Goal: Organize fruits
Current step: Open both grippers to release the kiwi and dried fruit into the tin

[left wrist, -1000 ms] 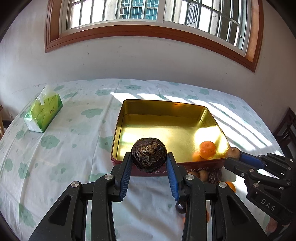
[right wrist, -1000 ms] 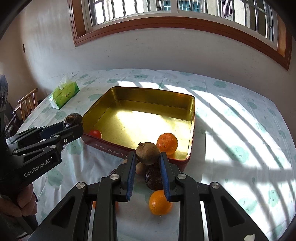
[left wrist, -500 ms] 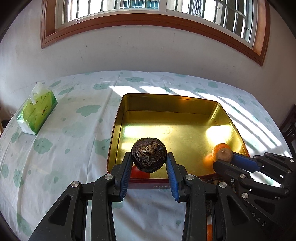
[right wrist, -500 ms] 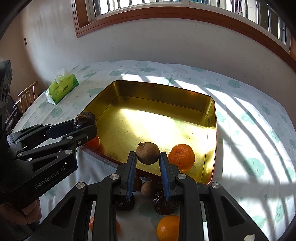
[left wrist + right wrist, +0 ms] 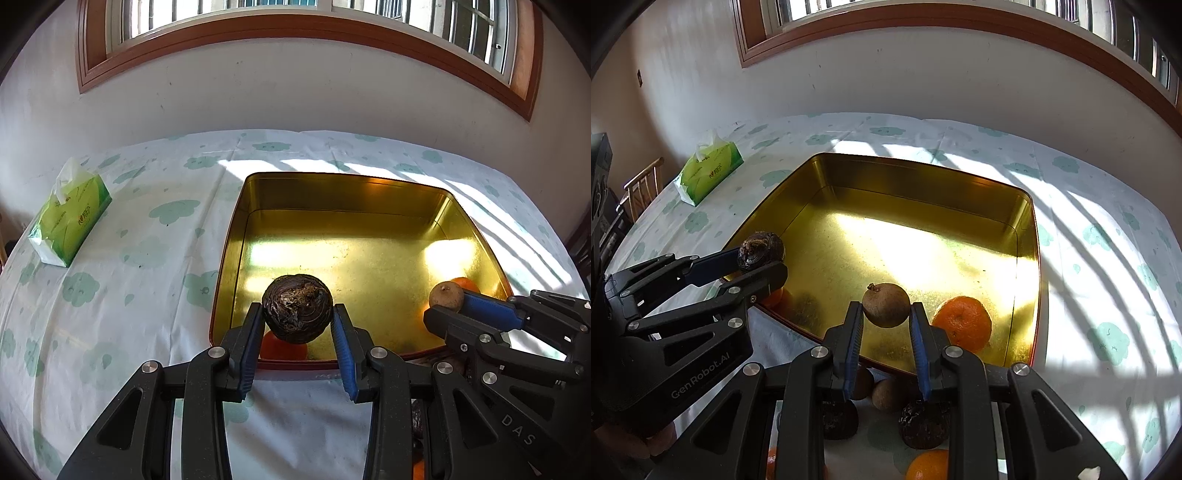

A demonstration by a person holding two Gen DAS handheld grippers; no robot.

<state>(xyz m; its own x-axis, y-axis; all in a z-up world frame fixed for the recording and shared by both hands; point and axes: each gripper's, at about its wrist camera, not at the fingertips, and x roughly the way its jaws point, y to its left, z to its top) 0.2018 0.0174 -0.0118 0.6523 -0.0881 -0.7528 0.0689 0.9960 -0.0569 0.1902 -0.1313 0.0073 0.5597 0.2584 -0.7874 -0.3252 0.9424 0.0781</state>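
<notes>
Partly hidden (behind fingers): loose fruits.

A dark, wrinkled round fruit hung above the near left corner of the gold tin, and a smooth brown fruit hung above its near right. An orange lay inside, near right. More dark fruits and an orange lay on the desk just before the tin.
</notes>
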